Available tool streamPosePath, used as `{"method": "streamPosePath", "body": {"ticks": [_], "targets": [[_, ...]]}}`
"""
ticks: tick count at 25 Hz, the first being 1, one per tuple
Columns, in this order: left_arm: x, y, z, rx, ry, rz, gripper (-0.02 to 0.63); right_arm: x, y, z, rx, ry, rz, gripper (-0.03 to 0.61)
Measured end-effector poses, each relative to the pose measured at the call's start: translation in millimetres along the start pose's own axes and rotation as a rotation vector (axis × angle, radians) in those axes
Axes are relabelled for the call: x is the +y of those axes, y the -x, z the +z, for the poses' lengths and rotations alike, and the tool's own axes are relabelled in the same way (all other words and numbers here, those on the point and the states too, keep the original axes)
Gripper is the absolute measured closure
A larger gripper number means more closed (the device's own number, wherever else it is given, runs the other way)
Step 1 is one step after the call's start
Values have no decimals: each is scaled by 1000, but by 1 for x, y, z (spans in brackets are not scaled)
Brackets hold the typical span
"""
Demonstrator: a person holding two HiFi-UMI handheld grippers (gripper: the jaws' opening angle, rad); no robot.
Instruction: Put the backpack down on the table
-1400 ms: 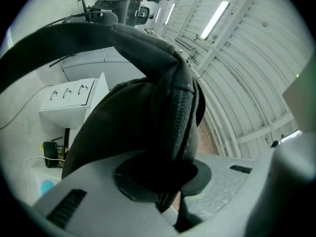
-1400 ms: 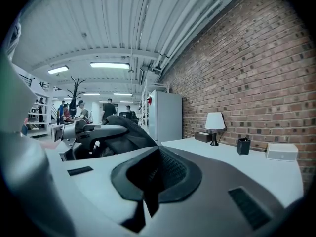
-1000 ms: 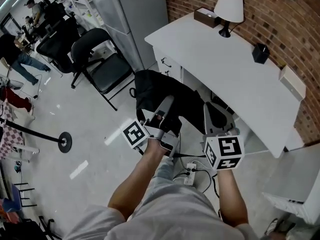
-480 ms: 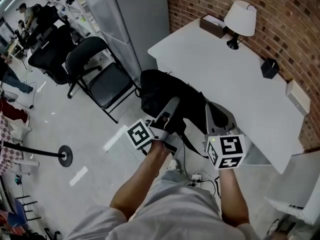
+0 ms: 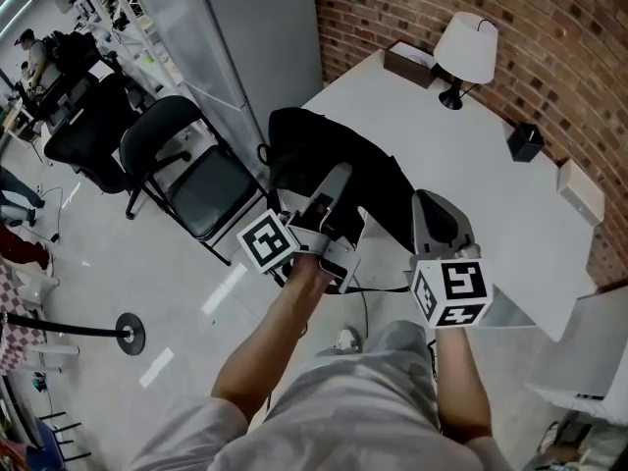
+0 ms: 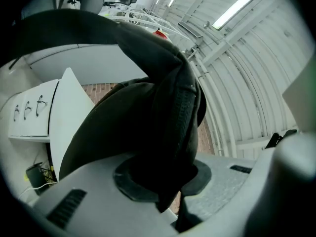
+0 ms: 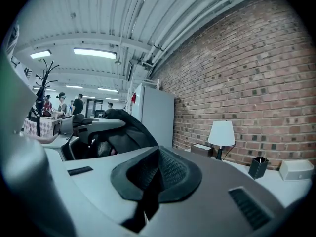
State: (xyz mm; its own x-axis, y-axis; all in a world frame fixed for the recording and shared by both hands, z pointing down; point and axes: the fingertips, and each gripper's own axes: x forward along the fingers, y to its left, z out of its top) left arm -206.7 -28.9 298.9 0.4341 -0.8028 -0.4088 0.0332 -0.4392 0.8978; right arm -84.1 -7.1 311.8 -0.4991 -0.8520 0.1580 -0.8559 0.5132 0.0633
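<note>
**Black backpack held at the table's near corner, both grippers engaged**

Black backpack (image 5: 329,160) hangs between my two grippers, over the near left corner of the white table (image 5: 471,180). From the head view I cannot tell whether its underside touches the tabletop.

Left gripper (image 5: 338,179): jaws clamped on a thick fold of the backpack's fabric (image 6: 163,127), which fills the gap between the pads.

Right gripper (image 5: 428,204): jaws closed on a black mesh piece of the backpack (image 7: 154,174), pinched tight.

On the far part of the table a white-shaded lamp (image 5: 465,52) stands against the brick wall (image 5: 559,27). A black folding chair (image 5: 191,170) stands on the floor beside the table's left end.
</note>
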Motion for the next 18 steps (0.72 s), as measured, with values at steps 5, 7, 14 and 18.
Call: {"method": "streamPosePath", "body": {"ticks": [5,7,14,18], "targets": [[4,-20,8,13,-6,-18,555,-11,-12,4,-16,-4,-19,578],[10,-29,11,13,-5,-13,555,-17,-18,2,-18,-11,-24,578],[49,-60,9,18,4,34,555,-53,-46,-15,-15,-45,-32,578],[73,-84,5,21,16,56,555,-79,-69,-19,-15,-62,-31,577]]}}
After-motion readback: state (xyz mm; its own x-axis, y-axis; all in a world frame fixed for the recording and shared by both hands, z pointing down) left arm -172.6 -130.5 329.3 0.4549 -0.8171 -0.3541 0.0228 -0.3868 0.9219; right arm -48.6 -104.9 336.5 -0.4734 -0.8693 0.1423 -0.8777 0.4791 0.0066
